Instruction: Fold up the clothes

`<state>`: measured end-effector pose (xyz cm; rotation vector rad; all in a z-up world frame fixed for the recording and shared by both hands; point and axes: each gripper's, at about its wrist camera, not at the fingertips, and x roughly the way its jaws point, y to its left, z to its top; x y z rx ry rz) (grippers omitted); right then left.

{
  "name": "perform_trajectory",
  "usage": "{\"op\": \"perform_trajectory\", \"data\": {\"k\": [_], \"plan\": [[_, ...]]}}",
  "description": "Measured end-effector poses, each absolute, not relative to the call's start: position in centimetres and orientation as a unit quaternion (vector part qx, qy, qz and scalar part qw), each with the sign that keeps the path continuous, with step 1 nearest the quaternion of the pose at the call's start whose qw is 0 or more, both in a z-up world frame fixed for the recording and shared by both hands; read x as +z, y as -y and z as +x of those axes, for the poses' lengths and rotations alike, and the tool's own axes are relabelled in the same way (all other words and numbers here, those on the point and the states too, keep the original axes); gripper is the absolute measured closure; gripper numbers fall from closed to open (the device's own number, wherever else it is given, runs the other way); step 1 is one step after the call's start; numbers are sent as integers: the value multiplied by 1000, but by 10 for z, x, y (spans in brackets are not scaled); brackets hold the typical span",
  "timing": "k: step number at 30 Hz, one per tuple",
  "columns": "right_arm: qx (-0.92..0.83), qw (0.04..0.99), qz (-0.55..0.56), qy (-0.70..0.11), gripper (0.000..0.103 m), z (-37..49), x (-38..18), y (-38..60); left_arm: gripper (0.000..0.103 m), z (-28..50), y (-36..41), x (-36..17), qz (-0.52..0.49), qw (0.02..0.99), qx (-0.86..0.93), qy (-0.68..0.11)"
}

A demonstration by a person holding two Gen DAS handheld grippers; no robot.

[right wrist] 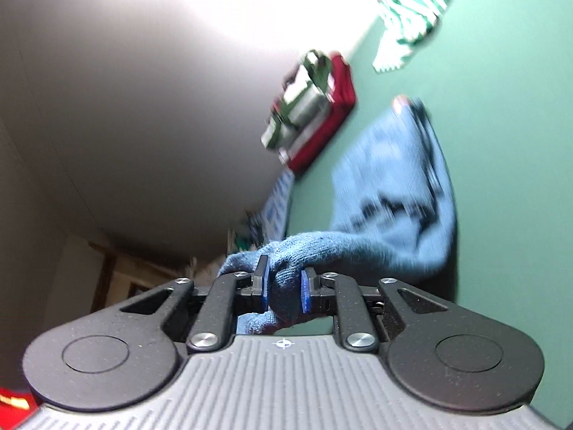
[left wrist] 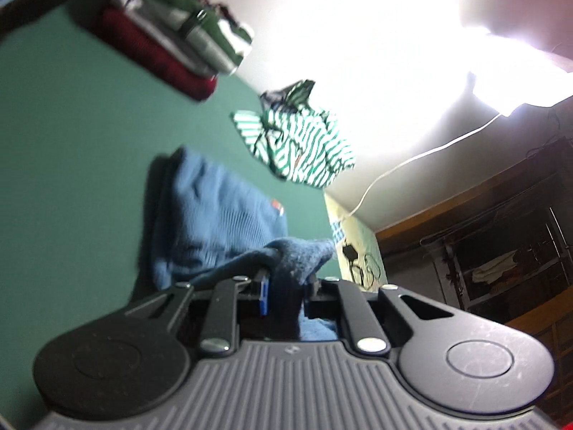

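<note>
Left wrist view: left tool [left wrist: 284, 292] and right tool [right wrist: 284, 292] each clench a bunched edge of the soft, floppy blue sweater [left wrist: 215, 215]; gripping corners controls it best.

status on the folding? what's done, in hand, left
Done: a folded stack sits on the green table, a red piece under grey-and-green ones. In hand: the blue sweater, pinched by both the left gripper and right gripper, part lifted, not yet folded. Left: the green-striped shirt, which lies crumpled beyond it.
</note>
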<state>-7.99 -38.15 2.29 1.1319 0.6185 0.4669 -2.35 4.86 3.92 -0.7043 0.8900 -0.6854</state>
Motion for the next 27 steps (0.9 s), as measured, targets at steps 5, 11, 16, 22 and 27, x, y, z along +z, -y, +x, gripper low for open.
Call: {"op": "perform_trajectory", "data": {"k": [5,11,16,22,27], "plan": [[205,791,518,-252,86,-36,34,391,93,22,-40,41,-330,799,-309,-397],[179,794,533,-232,86,11,30,407,93,78,-28,24,-338,801,-283,-404],[143,789,549,-235,86,39,13,419,93,119,-15,2,-346,791,-265,-429],[104,781,554,-271,84,72,-25,427,91,155,-8,-36,-365,759,-253,-476],[106,773,562,-275,77,89,-47,428,85,173,-21,-50,-412,724,-263,-486]]}}
